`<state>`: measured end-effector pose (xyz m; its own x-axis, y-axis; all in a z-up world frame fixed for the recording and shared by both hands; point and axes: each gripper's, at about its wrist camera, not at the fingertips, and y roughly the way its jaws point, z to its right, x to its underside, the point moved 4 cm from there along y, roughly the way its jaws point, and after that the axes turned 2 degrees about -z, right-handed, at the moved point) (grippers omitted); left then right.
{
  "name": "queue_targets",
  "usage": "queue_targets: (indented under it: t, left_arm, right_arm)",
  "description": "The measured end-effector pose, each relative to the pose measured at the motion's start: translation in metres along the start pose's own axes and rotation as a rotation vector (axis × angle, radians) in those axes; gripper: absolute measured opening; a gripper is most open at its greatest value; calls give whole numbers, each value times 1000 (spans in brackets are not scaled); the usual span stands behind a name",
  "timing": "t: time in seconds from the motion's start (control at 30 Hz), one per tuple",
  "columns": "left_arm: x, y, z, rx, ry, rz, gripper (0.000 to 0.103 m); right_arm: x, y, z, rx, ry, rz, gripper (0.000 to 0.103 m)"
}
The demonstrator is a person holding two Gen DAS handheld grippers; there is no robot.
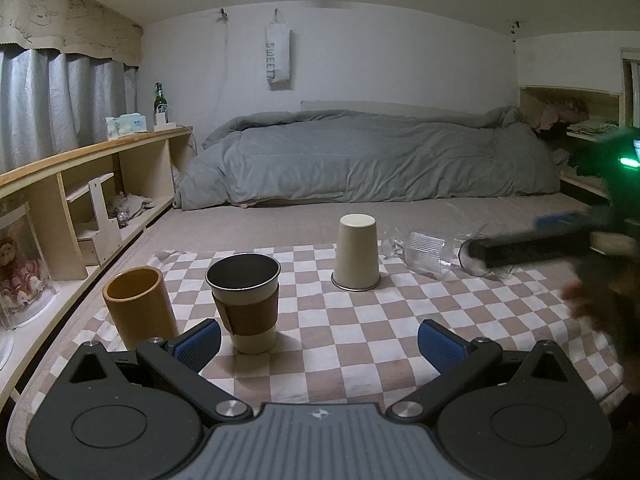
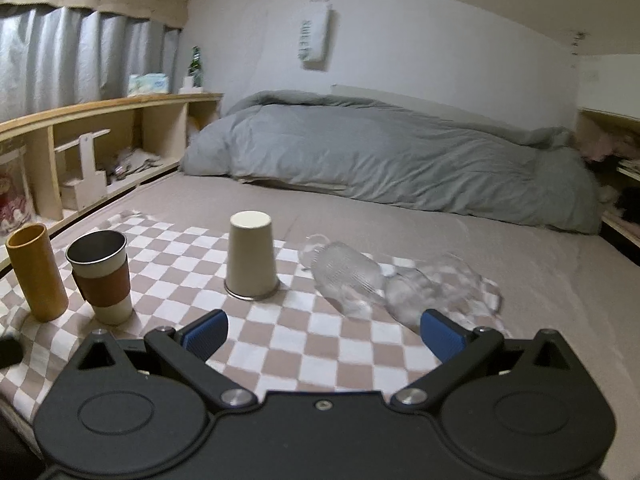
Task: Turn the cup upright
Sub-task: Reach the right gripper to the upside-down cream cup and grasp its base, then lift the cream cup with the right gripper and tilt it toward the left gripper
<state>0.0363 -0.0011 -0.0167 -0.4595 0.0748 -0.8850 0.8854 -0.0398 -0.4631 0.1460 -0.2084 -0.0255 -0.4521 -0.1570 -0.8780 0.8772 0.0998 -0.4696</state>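
A cream cup (image 1: 357,255) (image 2: 251,255) stands upside down on the checkered cloth (image 1: 360,340) (image 2: 288,344). Two clear ribbed glass cups lie on their sides to its right: one (image 1: 428,254) (image 2: 347,276) nearer the cream cup, the other (image 2: 420,292) farther right and blurred. A yellow cup (image 1: 138,306) (image 2: 37,272) and a steel cup with a brown sleeve (image 1: 246,300) (image 2: 102,276) stand upright at the left. My left gripper (image 1: 320,344) is open and empty, near the steel cup. My right gripper (image 2: 324,338) is open and empty; in the left wrist view its fingers (image 1: 532,246) reach the far clear cup.
A grey duvet (image 1: 372,156) (image 2: 384,152) lies heaped across the back of the bed. Wooden shelves (image 1: 100,200) (image 2: 100,140) run along the left side with a bottle (image 1: 160,100) and tissue pack on top. More shelving (image 1: 580,128) stands at the right.
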Motion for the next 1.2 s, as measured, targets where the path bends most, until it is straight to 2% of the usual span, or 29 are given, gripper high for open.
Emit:
queue_targets:
  t: [0.17,0.37,0.53,0.63,0.7,0.73,0.83,0.87,1.2]
  left_arm:
    - [-1,2,-10,-5,-38,-19,103]
    - [1,4,-19,19,-55,-43,103]
    - [4,6,-33,3,-82,-77,103]
    - [6,7,-40,-6,-96,-95,103]
    - [7,7,-43,-8,-100,-102,103]
    - [7,7,-44,-9,-101,-103,103]
    - [7,5,-44,-4,-106,-101,103]
    - [7,5,-44,-1,-106,-99,103]
    - [3,1,-30,30,-88,-59,103]
  right_arm:
    - [-23,59,-8,-72,13,-24,103]
    - [-40,131,-30,-75,-24,-32,103]
    - [-51,176,-50,-102,-64,-15,103]
    - [-58,193,-60,-120,-73,5,98]
    - [-62,203,-65,-132,-64,-1,92]
    - [-63,207,-67,-136,-56,-9,90]
    - [-60,217,-71,-137,-48,-42,76]
    - [-59,218,-73,-138,-55,-55,64]
    - [-37,173,-66,-147,-91,-46,62]
